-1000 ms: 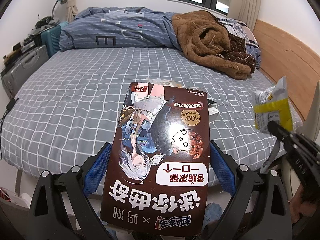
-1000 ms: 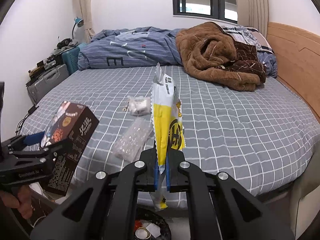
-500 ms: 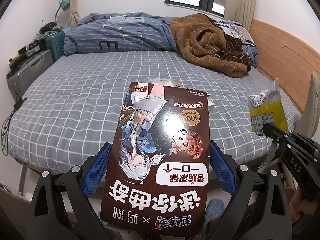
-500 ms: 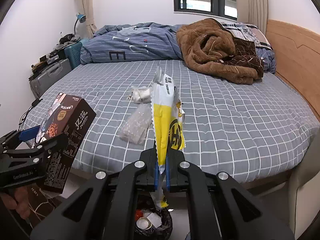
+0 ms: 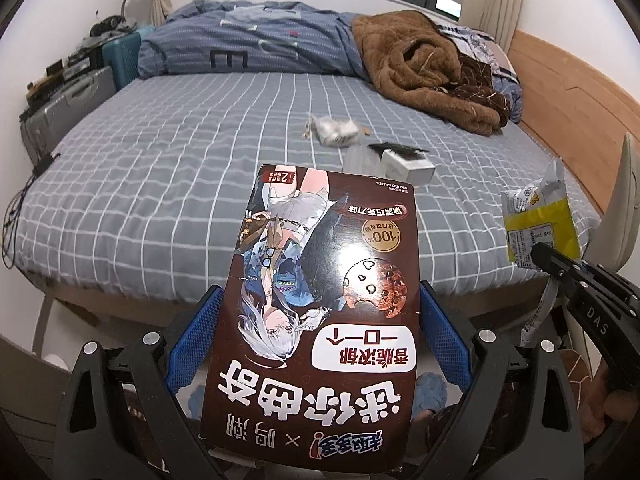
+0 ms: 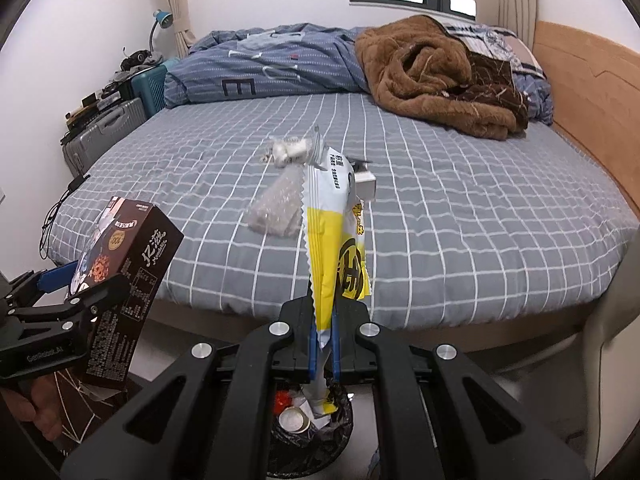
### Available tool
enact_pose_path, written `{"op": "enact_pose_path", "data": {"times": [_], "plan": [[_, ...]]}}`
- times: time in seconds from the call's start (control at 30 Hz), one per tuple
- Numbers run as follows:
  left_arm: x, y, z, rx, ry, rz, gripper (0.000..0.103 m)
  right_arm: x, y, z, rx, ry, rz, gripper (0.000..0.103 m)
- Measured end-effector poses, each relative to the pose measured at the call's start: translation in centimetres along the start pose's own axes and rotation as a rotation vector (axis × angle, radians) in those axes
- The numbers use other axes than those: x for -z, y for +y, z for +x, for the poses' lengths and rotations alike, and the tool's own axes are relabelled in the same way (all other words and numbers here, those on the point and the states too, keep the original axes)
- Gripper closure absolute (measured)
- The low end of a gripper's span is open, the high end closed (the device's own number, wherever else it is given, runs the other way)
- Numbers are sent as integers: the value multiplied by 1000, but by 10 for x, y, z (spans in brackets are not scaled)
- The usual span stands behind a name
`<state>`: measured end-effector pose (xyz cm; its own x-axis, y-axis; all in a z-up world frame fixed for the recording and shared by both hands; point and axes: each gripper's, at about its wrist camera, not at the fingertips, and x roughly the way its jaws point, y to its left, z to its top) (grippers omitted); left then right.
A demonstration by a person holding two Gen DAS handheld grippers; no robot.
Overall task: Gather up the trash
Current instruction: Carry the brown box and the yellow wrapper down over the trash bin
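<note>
My left gripper is shut on a brown cookie box, held off the bed's near edge; the box also shows in the right wrist view. My right gripper is shut on a white and yellow snack wrapper, also seen in the left wrist view. The wrapper hangs over a black-lined trash bin on the floor. On the bed lie a clear plastic bag, a crumpled white wrapper and a small white box.
The bed has a grey checked sheet, a blue duvet and a brown blanket at the back. Suitcases stand left of the bed. A wooden headboard runs along the right.
Both grippers have drawn back from the bed with their loads. The bed edge and floor now show, and the trash bin has come into view under the right gripper.
</note>
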<state>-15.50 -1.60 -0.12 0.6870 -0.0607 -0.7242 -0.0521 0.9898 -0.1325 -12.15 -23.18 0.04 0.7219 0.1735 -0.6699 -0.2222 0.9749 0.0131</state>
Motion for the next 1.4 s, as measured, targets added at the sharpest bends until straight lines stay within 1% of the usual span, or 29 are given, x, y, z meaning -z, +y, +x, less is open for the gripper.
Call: {"op": "enact_pose_path", "data": {"times": [0.07,0.33,0.73,1.07,1.2,1.4], "plan": [[6,2,2,9,0,-7,12,5,1,4,1,13,-8,98],[29,-1,16,0,46,8,12,29,6,14,-10,63,-16,98],[63,-6,36,4,114,20,12,66,0,30,-15,157,-9,98],[92,-3,63,-8,190,6,12,101,13,52,-26,230,-41,98],[102,2,76,0,217,-11,12,112,18,66,-39,264,-46,98],[116,2,95,6,255,-7,12,126,21,89,-60,316,-46,98]]}}
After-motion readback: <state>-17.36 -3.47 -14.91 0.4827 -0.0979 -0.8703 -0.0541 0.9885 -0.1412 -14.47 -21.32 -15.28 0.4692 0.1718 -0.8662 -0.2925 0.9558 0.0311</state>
